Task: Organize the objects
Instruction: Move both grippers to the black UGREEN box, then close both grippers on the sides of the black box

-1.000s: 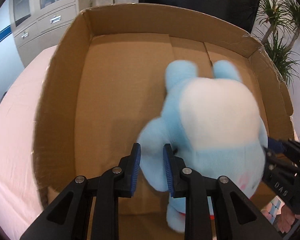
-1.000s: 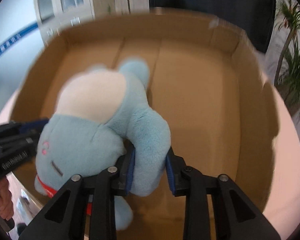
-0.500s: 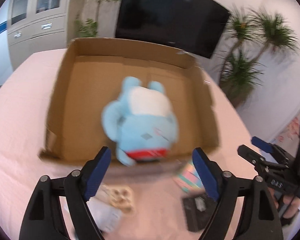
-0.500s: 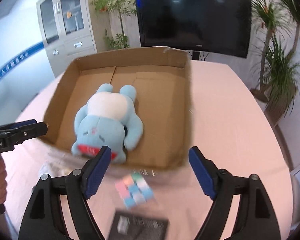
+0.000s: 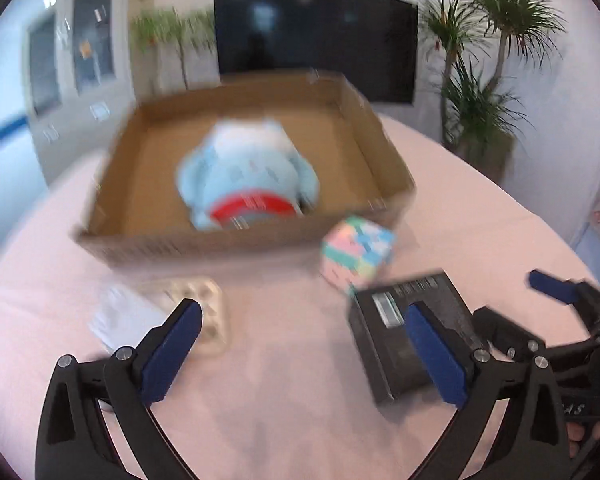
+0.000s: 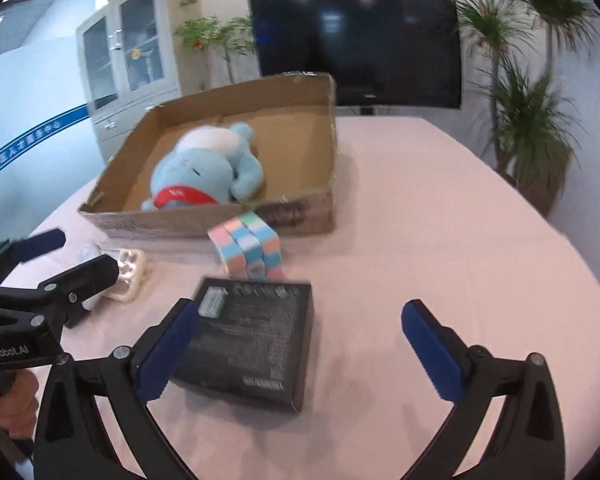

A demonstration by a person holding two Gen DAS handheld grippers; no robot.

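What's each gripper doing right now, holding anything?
Left gripper: jaws opening wide, nothing between them.
Right gripper: jaws opening wide, holding nothing; the black box lies below.

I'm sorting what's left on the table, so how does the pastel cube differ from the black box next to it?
The pastel cube is a patchwork of pink, blue, orange and green squares; the black box is dark all over with small print and a pale label. The cube stands tall and blocky, while the box lies flat and wide. The cube sits nearer the cardboard box; the black box lies nearer the cameras. Both rest on the pink tablecloth, outside the cardboard box, ungripped.
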